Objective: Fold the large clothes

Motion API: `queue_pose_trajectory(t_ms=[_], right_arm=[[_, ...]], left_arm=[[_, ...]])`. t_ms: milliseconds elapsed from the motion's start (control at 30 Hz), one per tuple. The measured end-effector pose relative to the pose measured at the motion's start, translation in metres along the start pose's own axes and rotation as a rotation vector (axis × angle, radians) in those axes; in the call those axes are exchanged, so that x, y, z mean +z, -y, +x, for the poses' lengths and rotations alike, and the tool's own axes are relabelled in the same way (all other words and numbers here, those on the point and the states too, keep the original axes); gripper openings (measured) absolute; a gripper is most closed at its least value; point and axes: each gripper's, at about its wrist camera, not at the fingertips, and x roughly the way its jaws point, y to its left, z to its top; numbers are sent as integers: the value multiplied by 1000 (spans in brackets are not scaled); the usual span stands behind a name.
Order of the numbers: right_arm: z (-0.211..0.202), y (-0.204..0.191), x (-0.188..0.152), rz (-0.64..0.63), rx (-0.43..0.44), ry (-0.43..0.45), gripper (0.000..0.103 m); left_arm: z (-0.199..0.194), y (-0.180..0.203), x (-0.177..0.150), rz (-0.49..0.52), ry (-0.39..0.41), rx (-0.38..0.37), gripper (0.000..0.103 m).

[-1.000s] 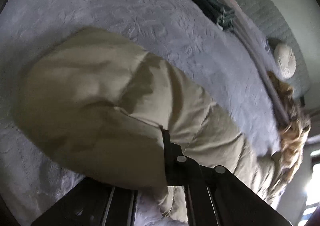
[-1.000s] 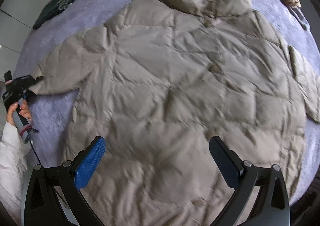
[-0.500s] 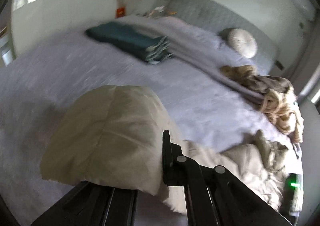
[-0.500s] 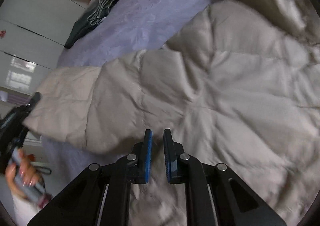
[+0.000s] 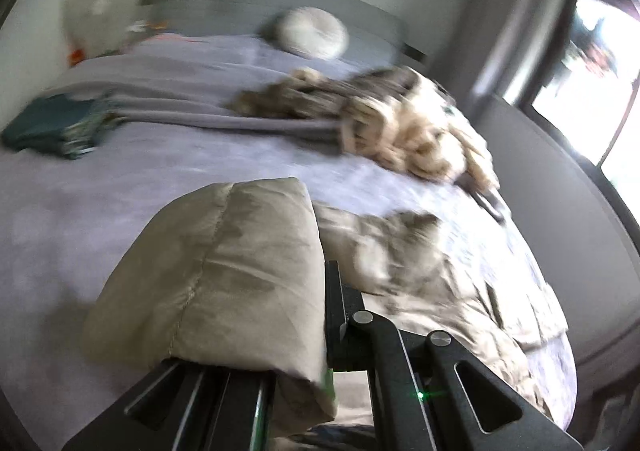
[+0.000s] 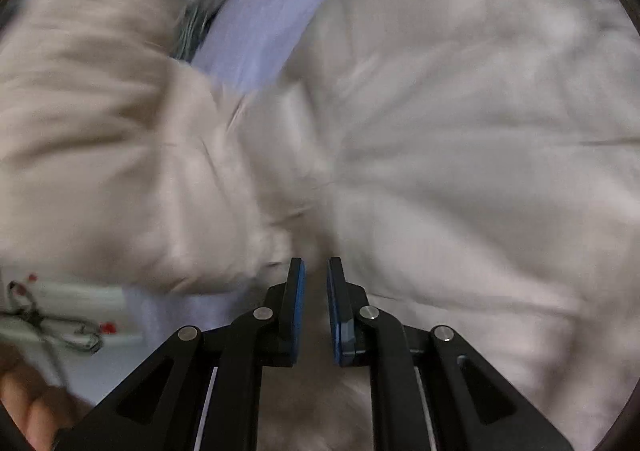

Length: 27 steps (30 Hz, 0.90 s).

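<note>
A beige quilted puffer jacket [image 6: 460, 155] lies spread on a lilac bedspread [image 5: 152, 171]. My left gripper [image 5: 316, 315] is shut on the jacket's sleeve [image 5: 224, 275] and holds it lifted above the bed; the sleeve hides the left finger. The rest of the jacket [image 5: 432, 291] lies crumpled to the right below. My right gripper [image 6: 316, 291] is shut on a fold of the jacket, its blue pads [image 6: 334, 307] a narrow gap apart. The lifted sleeve [image 6: 100, 155] fills the left of the right wrist view, which is blurred.
A folded teal garment [image 5: 56, 127] lies at the left of the bed, a grey blanket [image 5: 192, 107] across it, a tan fuzzy garment heap [image 5: 400, 127] at the right edge, and a round cushion [image 5: 312, 33] by the headboard. A window [image 5: 592, 63] is at right.
My left gripper has raised the sleeve and swung it toward the jacket body. My right gripper went from wide open above the jacket to shut on a fold, close to the fabric.
</note>
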Motion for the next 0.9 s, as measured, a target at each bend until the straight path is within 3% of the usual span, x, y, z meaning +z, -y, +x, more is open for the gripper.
queue_pose_trajectory(t_ms=[133,233,400,500,567,600,633,800,833,900], right_arm=[[-87,57,-6,38,-139,153,13],[-128,99,-12,89,-217,189,13],[-161,144,-26,155,-273,211,13],[-165,159,-28,174,-259,208,13],[-175,164,-34,171,-252,204,13],[-175,164,-33,168,-252,201,13],[-183,165,-34,164,-252,198,13],[-183,152,-30,126,-278,185,14],[-182,146,-27,107,-284,181,18],[-181,131,-20,56,-296,177,45]], left_arm=[[56,62,-26,93,-115,-24,5],[96,96,-58,178,-200,34,5],[134,109,-107,291,-319,130,5],[126,112,-120,327,-316,165,5],[118,113,-121,328,-324,163,29],[116,112,-120,326,-325,157,67],[104,113,-121,325,-292,168,91],[60,100,-115,307,-239,185,93],[50,89,-112,281,-229,188,93],[28,62,-107,227,-204,245,93]])
